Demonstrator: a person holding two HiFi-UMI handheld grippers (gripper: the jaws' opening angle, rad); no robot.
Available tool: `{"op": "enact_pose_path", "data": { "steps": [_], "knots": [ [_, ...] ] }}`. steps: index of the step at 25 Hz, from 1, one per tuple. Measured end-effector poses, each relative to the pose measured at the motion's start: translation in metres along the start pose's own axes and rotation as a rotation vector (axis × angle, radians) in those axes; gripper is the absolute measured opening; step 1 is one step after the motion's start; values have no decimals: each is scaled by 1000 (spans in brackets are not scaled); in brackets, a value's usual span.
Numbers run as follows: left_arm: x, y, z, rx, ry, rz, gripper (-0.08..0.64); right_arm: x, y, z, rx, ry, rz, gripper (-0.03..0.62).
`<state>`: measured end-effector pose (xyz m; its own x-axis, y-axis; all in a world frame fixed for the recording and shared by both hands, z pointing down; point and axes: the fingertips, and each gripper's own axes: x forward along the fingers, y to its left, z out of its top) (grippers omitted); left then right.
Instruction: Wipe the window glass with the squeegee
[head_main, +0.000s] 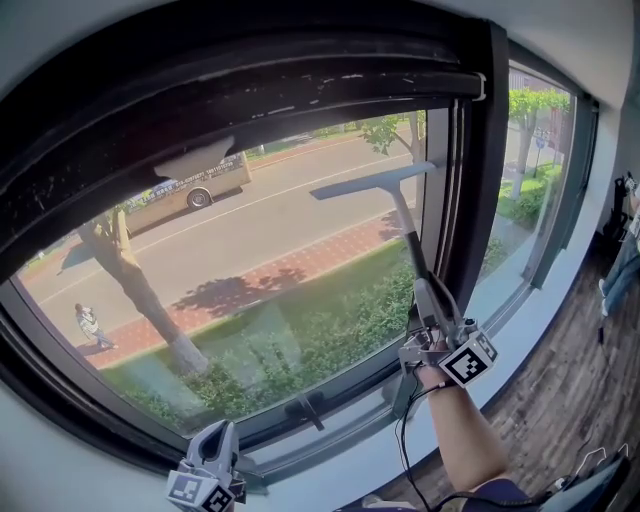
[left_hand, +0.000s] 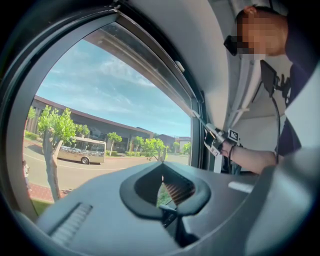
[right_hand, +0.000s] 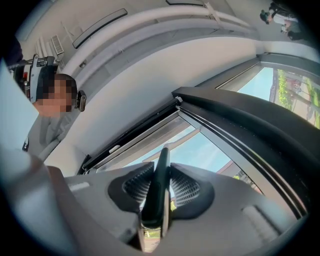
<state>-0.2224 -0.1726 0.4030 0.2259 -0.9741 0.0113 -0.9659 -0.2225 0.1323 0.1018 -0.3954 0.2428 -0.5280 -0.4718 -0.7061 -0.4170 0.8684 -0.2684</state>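
Note:
In the head view the squeegee (head_main: 398, 200) stands against the window glass (head_main: 250, 260), its blade high at the right side of the pane and its dark handle running down into my right gripper (head_main: 428, 310). That gripper is shut on the squeegee handle (right_hand: 159, 187), which rises between the ribbed pads (right_hand: 186, 190) in the right gripper view. My left gripper (head_main: 218, 445) hangs low at the bottom left, below the sill. Its jaws meet at the tips in the left gripper view (left_hand: 161, 176) with nothing held.
A thick black window frame (head_main: 250, 90) arcs over the pane and a black mullion (head_main: 490, 160) stands right of the squeegee. A second pane (head_main: 525, 190) lies beyond. A white sill (head_main: 520, 330) runs below, with wooden floor (head_main: 570, 400) at right. Outside are a road, trees and a bus.

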Motion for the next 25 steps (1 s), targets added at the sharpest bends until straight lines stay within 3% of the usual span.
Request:
{"op": "enact_pose_path", "data": {
  "steps": [25],
  "knots": [
    [8, -10, -16, 19, 40, -15, 5, -55, -14, -38, 70, 70, -42, 103]
  ]
}}
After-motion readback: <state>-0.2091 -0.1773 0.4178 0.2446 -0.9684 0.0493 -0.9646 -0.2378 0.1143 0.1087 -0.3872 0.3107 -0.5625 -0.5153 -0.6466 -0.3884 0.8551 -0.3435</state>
